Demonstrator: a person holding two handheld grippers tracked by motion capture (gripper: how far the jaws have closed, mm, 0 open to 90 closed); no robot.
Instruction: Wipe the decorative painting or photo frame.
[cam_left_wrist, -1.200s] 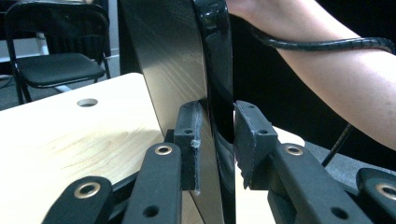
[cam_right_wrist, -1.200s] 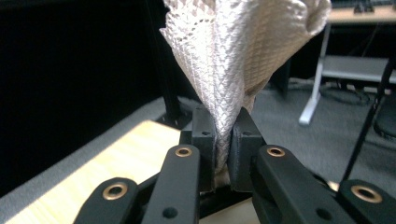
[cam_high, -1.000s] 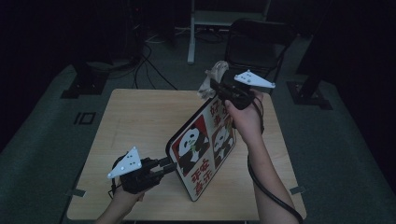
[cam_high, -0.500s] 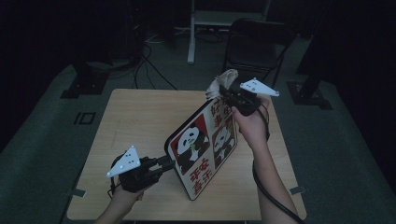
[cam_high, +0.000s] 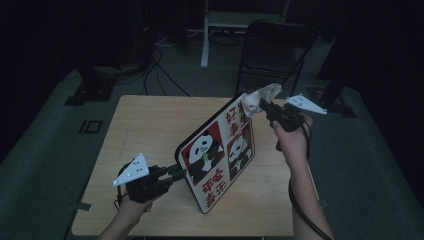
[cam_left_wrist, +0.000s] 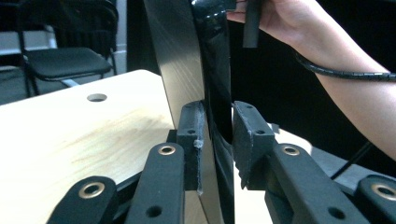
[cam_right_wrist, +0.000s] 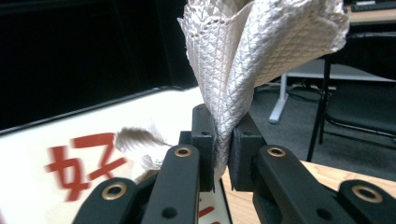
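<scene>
Tray (cam_high: 216, 161) (panda print), tilted, white cloth (cam_high: 260, 97)

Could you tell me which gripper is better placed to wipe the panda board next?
Probably the right gripper: it pinches the paper towel at the board's top edge, while the left gripper clamps the board's edge, holding it tilted up.

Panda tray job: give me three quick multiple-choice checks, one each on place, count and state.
1. The white quilted paper towel is by the glossy panda-print tray's: A far top corner B near bottom edge C centre
2. Pandas printed on the tray: A one B two C four
3. The left hand-held gripper is: A open over the wooden table B shut on the tray's edge C holding the towel

Key: 1 A, high view shows towel at far corner; 2 B, two panda panels; 3 B, pads clamp the edge.
</scene>
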